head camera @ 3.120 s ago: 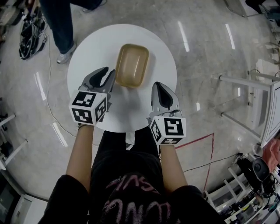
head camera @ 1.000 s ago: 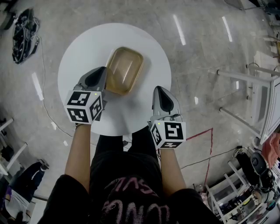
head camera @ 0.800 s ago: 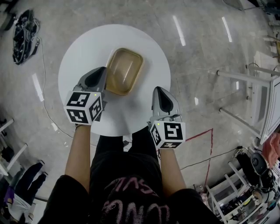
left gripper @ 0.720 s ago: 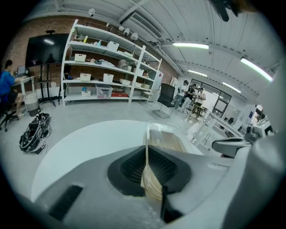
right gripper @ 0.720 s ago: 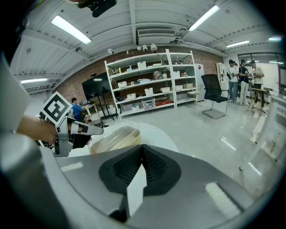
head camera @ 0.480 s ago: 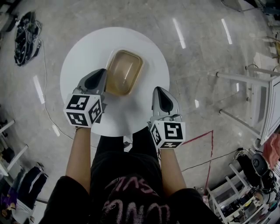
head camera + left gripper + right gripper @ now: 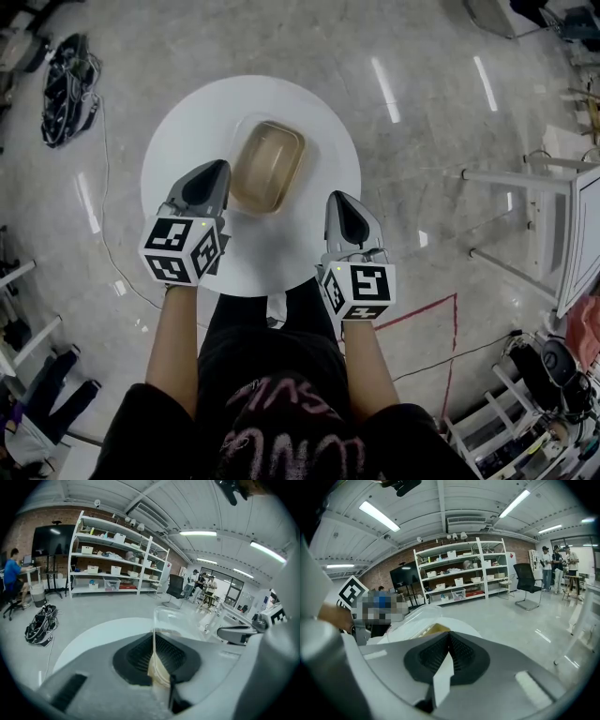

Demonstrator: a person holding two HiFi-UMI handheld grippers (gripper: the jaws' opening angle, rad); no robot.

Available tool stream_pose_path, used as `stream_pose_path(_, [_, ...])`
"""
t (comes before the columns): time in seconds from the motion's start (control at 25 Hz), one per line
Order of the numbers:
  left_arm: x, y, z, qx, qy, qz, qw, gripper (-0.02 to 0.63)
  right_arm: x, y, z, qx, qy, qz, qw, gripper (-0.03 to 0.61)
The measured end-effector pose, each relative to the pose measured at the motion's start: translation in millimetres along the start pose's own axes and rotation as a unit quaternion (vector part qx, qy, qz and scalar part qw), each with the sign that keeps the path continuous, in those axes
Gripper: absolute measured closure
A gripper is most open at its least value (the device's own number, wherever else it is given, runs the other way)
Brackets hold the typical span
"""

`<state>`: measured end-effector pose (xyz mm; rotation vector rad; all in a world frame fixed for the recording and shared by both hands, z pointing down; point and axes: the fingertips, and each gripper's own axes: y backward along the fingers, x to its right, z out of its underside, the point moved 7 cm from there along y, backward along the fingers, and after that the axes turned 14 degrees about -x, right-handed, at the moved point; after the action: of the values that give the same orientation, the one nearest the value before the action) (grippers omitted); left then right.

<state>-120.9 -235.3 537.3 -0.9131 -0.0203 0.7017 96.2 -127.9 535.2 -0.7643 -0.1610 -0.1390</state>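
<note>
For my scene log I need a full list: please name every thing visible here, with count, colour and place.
table: one, white, round, before the person.
container: one, clear with tan inside, over the table's middle.
cable bundle: one, black, floor left of the table.
tape line: one, red, floor at right.
shelf unit: one, white, by the brick wall.
left gripper: one, grey, shut on the container's near rim.
right gripper: one, grey, shut, empty, at the table's near right.
</note>
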Motion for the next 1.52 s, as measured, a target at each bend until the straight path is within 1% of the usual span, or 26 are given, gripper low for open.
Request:
stream_pose_path(0.28, [13, 23, -8, 0.021, -0.002, -0.006, 0.9998, 0.603, -2, 15, -12, 0.017, 0.006, -0.005, 1.0, 0.569])
stream_pose_path(0.68, [30, 51, -6, 0.043, -0.001, -0.016, 0.9989, 0.603, -7, 35, -17, 0.035, 0.013, -0.014, 0.999, 0.569])
stream_pose_path(0.84, [36, 62, -11, 0.051, -0.002, -0.02, 0.9985, 0.603, -8, 42, -26, 0.044, 0.016, -0.018, 0.999, 0.568])
stream_pose_path(1.12, [47, 82, -22, 0.074, -0.007, -0.026, 0.9969, 0.603, -11, 56, -42, 0.063, 0.026, -0.025, 0.997, 0.569])
stream_pose_path(1.52, [61, 116, -24, 0.104, -0.011, -0.035, 0.9939, 0.603, -19, 81, -52, 0.085, 0.044, -0.037, 0.995, 0.569])
